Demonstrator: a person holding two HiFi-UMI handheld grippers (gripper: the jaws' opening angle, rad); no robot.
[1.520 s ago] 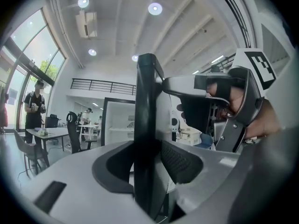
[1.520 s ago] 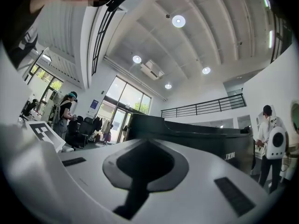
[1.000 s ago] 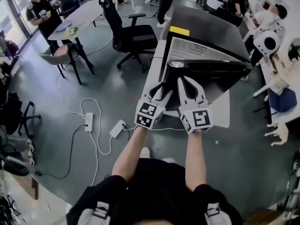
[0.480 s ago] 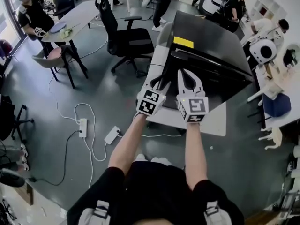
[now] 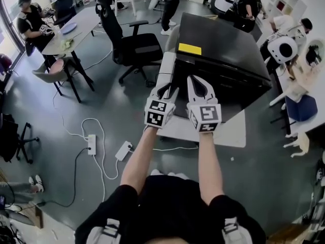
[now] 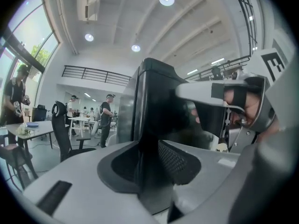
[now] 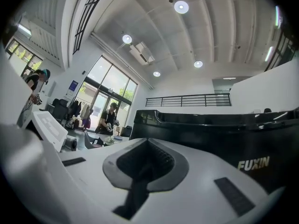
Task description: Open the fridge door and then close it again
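Upright edge of fridge door (image 5: 228,85) is being straddled by left gripper (image 6: 150,146), jaws half-open, just closing, unclamped; right gripper (image 7: 147,146) alongside, shut, empty.

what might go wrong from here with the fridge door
The left gripper has just been closing its jaws with the edge of the fridge door between them; drawing back that way may tug the door open again. Power strips and cables lie on the floor nearby: a trip hazard stepping back.
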